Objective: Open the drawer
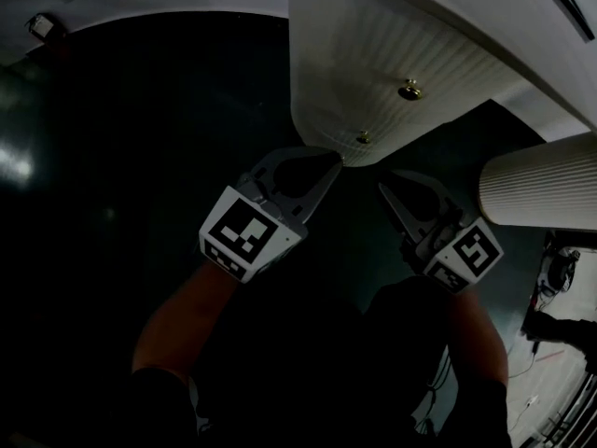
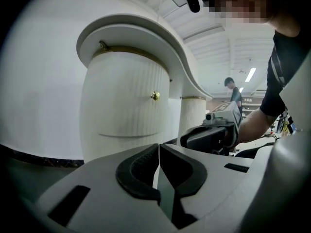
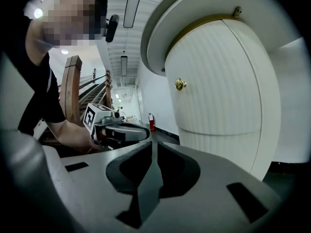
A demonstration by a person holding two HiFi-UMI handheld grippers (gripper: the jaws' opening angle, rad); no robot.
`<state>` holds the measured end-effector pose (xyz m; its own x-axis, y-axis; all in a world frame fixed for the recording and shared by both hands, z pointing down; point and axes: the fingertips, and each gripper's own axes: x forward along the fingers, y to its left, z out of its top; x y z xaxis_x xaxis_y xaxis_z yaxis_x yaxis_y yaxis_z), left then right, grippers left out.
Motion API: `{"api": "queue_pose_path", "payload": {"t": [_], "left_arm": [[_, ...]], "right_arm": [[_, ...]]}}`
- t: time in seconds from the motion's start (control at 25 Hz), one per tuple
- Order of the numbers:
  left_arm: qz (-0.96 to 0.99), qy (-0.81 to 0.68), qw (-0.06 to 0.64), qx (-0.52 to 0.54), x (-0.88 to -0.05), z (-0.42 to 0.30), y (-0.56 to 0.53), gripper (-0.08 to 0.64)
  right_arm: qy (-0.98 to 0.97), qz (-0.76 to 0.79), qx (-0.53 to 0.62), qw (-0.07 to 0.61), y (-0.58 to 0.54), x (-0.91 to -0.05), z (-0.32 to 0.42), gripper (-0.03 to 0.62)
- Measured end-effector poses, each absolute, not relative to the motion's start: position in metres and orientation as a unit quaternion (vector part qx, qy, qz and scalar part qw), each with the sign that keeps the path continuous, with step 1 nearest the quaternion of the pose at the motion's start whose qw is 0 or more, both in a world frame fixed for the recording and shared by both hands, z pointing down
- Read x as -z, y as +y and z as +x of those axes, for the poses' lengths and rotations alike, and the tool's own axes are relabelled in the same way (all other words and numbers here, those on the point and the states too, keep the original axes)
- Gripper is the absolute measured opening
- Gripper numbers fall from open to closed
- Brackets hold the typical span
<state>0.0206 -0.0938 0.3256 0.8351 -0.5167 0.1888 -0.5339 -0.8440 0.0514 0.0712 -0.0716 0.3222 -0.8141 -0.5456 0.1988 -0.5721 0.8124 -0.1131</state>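
— As they stand before the cabinet (image 2: 127,25), how are the two tools entered?
— Item one: left hand-held gripper (image 1: 336,159), jaws closed tip to tip, nothing between them. Item two: right hand-held gripper (image 1: 382,188), likewise closed and empty, just beside the first.
— And the drawer?
— Drawer (image 2: 127,101): white ribbed curved front, brass knob (image 2: 155,95) at its middle. It lies ahead of both tips and apart from them. Second knob (image 1: 363,137) on the front below. Dark floor (image 1: 112,157) underneath.
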Motion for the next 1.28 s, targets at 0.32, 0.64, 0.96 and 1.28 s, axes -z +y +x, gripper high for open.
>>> {"api": "queue_pose_path", "payload": {"t": [0.32,0.64,0.96,1.28], "left_arm": [[0.957,-0.262,0.025,-0.123,-0.374,0.040,-0.108,0.014],[0.955,-0.272,0.050,-0.110,-0.392,0.050,-0.126,0.015],[0.956,-0.265,0.060,-0.114,-0.383,0.055,-0.132,0.069],[0.957,-0.254,0.076,-0.120,-0.409,0.066,-0.133,0.095]], "right_arm": [[-0.942,0.313,-0.081,0.089,-0.100,-0.359,0.094,0.018],[-0.946,0.300,-0.047,0.110,-0.115,-0.377,0.096,0.018],[-0.949,0.294,-0.054,0.105,-0.130,-0.379,0.099,0.018],[-0.947,0.296,-0.057,0.112,-0.132,-0.400,0.098,0.026]]}}
